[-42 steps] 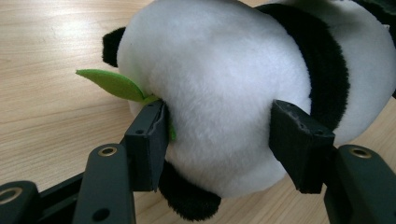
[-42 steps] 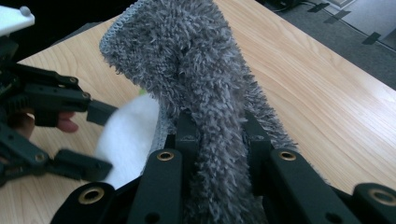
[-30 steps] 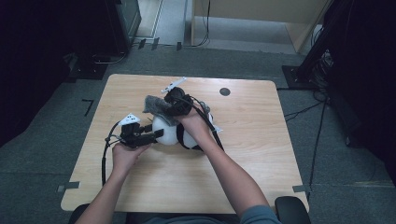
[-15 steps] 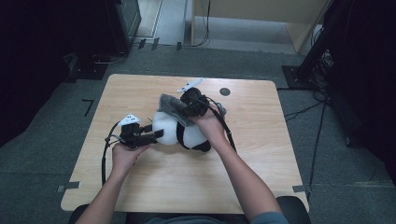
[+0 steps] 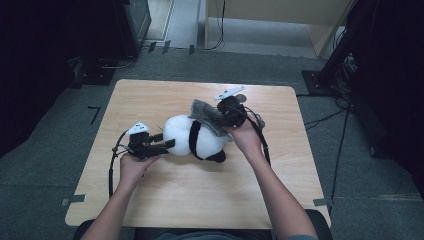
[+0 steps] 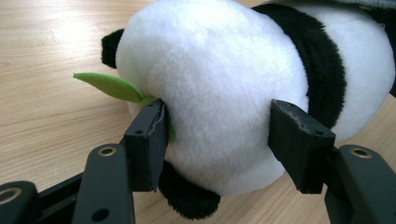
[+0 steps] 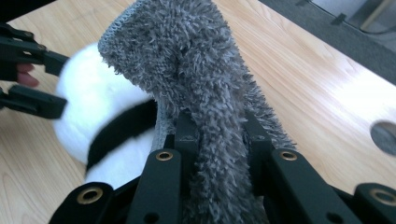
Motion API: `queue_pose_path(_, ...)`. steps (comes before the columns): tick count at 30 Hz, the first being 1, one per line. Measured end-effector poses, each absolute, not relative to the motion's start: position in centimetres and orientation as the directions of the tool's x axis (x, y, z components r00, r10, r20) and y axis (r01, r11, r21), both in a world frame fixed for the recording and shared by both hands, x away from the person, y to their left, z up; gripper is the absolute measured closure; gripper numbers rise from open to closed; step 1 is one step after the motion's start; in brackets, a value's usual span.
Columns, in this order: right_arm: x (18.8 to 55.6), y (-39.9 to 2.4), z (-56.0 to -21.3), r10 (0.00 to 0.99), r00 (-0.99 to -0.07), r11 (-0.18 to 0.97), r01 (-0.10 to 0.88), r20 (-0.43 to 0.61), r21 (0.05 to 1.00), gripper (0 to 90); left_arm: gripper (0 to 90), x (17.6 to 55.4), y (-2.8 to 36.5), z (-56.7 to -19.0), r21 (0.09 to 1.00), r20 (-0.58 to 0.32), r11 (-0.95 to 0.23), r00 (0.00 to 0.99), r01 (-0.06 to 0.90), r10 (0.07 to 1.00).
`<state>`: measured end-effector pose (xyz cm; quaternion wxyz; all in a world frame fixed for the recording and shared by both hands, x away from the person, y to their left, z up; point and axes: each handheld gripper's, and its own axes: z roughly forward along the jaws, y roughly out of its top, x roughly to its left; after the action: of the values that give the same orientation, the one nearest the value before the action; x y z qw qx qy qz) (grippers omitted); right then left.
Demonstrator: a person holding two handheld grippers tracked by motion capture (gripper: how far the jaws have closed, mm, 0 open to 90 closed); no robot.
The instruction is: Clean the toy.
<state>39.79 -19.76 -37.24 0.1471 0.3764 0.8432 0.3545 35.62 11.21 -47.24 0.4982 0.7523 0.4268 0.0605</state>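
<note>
One plush panda, one grey fuzzy cloth, one table.

Your table: light wood-grain top with rounded corners, one round dark hole near its far edge. Lying directly on it you had one plush panda, white with black band, on its side at the middle.
</note>
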Motion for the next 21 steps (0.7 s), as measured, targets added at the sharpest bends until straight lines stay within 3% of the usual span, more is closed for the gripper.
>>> queue_pose_path(13, 37.7, -24.0, -36.9, 0.791, -0.611, 0.387, 0.548, 0.039, 0.742, 73.9, 35.7, 35.8, 11.5, -46.3, 0.803, -0.351, -0.137, 0.647, 0.58, 0.677)
queue_pose_path(18, 37.1, -25.7, -37.4, 0.818, -0.572, 0.347, 0.565, 0.053, 0.749, 74.1, 24.8, 36.3, 11.1, -46.6, 0.789, -0.368, -0.16, 0.664, 0.594, 0.65)
queue_pose_path(21, 36.7, -26.2, -38.2, 0.834, -0.55, 0.336, 0.578, 0.05, 0.743, 74.1, 23.1, 36.6, 10.9, -46.9, 0.785, -0.375, -0.154, 0.658, 0.6, 0.652)
